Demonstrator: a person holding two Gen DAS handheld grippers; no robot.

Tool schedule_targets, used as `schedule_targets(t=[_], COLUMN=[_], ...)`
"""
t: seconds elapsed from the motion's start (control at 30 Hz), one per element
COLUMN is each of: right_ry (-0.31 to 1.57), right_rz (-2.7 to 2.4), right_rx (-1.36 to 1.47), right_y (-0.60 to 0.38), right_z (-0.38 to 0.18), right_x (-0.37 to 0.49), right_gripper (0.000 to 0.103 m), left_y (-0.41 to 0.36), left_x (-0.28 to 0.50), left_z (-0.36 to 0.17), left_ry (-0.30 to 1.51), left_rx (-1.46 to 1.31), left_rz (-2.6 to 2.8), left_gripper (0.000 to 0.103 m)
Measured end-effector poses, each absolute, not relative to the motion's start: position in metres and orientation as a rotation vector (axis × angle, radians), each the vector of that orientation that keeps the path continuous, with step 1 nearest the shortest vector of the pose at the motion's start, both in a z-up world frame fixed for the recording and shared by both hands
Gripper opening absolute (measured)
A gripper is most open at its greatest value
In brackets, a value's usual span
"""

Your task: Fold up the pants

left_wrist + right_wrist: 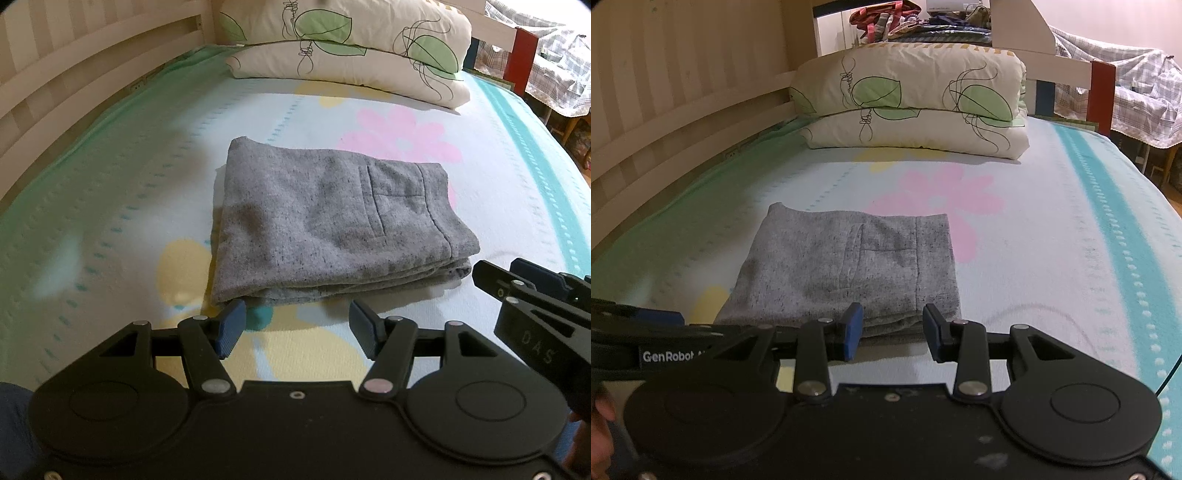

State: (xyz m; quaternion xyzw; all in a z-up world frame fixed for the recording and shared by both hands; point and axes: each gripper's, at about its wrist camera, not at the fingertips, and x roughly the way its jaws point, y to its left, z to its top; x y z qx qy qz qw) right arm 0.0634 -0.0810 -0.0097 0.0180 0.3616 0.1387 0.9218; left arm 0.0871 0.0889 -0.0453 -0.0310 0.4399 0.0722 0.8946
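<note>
A: Where are the pants?

B: Grey pants, folded into a thick rectangle, flat on the bed, back pocket facing up. Layered edges stacked along the near side.

A: And around the pants?

B: Beyond the pants, a pink flower print on the sheet; further beyond, two stacked leaf-print pillows. Slatted bed rail off to the pants' left. Teal stripe well to the pants' right.

A: Claws?

B: Left claw just short of the pants' near edge, blue pads parted, nothing between them. Left pad's tip close by the pants' near-left corner; contact hard to tell. Right claw at the pants' near-right corner, also parted and empty, hovering at the folded edge without pinching cloth.
</note>
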Motion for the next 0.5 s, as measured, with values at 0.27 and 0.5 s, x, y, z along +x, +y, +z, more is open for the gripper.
schedule_targets(t=[0.27, 0.5], right_ry=[0.745, 0.749], right_rz=[0.286, 0.286], right_rx=[0.039, 0.039], right_y=[-0.0803, -0.0794], right_z=[-0.0105, -0.0107], right_x=[0.0648, 0.0654], right_gripper=[0.039, 0.039], left_y=[0.0887, 0.088], left_x=[0.0886, 0.0893], left_z=[-0.0448, -0.0438], left_ry=[0.915, 0.914], left_rx=[-0.066, -0.059], left_rz=[0.147, 0.151], left_gripper=[0.066, 0.066])
